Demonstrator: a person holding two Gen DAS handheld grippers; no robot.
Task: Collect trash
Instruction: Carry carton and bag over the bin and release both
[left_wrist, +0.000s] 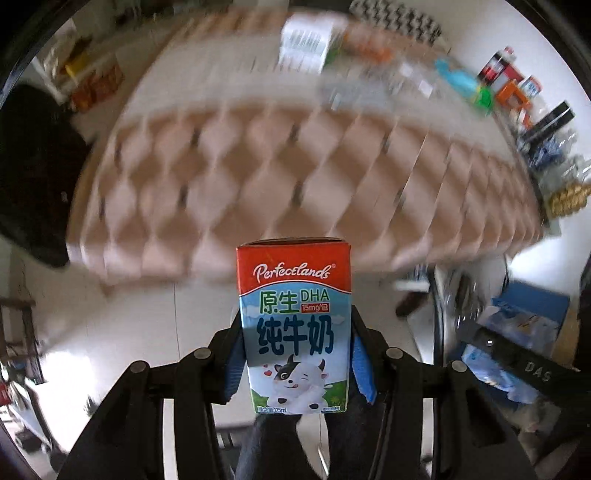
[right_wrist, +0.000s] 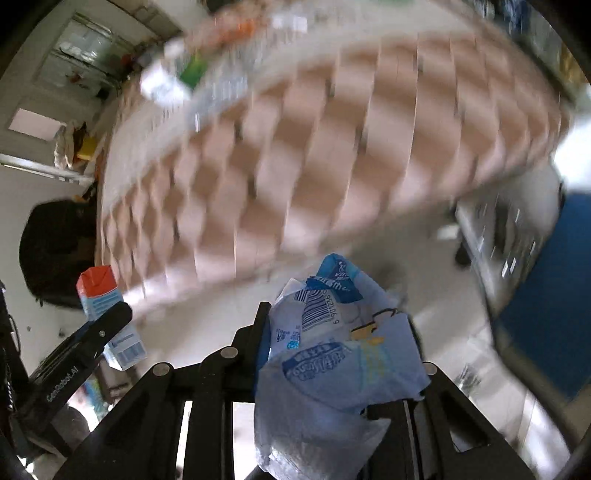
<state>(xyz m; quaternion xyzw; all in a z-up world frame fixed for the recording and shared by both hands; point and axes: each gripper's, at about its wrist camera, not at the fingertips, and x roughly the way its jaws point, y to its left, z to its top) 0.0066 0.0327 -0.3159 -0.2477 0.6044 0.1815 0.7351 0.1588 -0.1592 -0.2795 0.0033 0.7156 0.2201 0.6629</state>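
**Both claws loaded, table still littered**

Left wrist: milk carton upright, clamped in the left gripper, clear of the table. Litter lines its far edge.

Right wrist: crumpled wrapper pinched by the right gripper. I'd say partway done.

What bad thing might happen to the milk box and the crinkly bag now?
The milk carton is pinched only at its lower half by the left gripper, so it might tip or slip. The crumpled blue bag in the right gripper hangs loose and could snag or slide free.
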